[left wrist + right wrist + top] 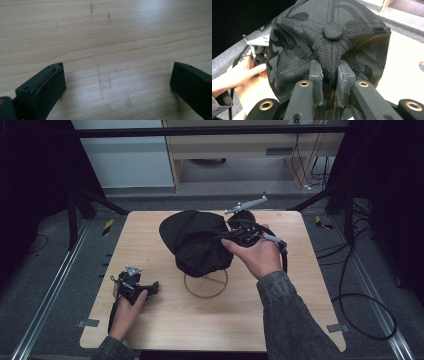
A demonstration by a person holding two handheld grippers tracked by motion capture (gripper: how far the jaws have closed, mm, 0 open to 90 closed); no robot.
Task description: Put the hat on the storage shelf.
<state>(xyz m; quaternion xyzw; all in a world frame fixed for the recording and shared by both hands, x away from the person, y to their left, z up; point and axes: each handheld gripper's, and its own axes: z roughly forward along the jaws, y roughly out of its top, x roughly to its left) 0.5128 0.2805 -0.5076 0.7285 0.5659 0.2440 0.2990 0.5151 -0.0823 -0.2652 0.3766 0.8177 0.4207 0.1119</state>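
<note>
Two hand-held grippers are at work on one wooden worktop [165,320]. Nearest, the left hand-held gripper [150,287] rests low on the bare wood at the near left, jaws spread wide with nothing between them. Farther in, one wooden ring stand [206,284] sits mid-worktop. Over it, one black camouflage cap [197,242] hangs, a fold of its crown fabric pinched in the right hand-held gripper [330,83], whose jaws stand narrowly apart

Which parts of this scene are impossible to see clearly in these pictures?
- High view: the cap hides the upper part of the wooden stand.
- Right gripper view: the right gripper pinches the cap's fabric; the brim is behind the crown.
- Left gripper view: the left gripper shows bare table, blurred.
</note>
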